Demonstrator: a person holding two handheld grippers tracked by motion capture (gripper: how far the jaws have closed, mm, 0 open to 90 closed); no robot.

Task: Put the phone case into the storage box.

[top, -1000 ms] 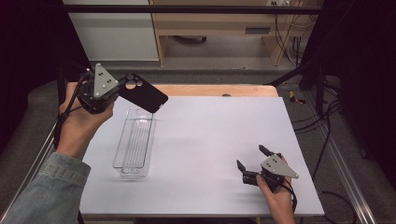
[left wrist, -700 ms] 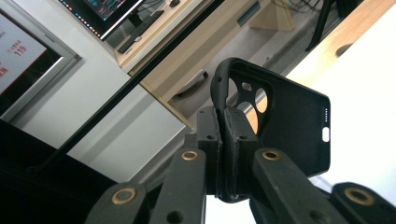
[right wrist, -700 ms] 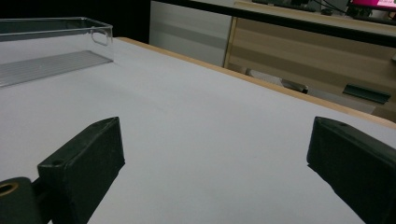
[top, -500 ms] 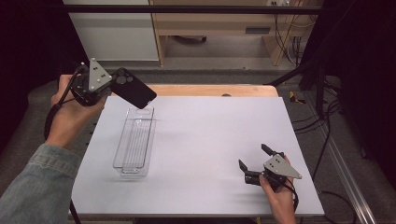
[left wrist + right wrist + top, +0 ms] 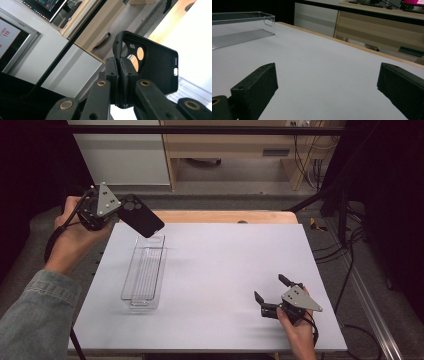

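Nearest the person, well to the right of the clear tray [image 5: 144,272], the right gripper [image 5: 270,293] rests on the desk [image 5: 225,265] with its jaws spread wide and nothing between them. Beyond the tray's far end, the left gripper [image 5: 120,210] hangs in the air, clamped tight on the edge of a black phone case [image 5: 142,219]. Judging by this, the case is picked up but not yet laid in the empty tray. Past the desk's wooden edge stand a white cabinet [image 5: 120,155] and wooden furniture [image 5: 235,150].
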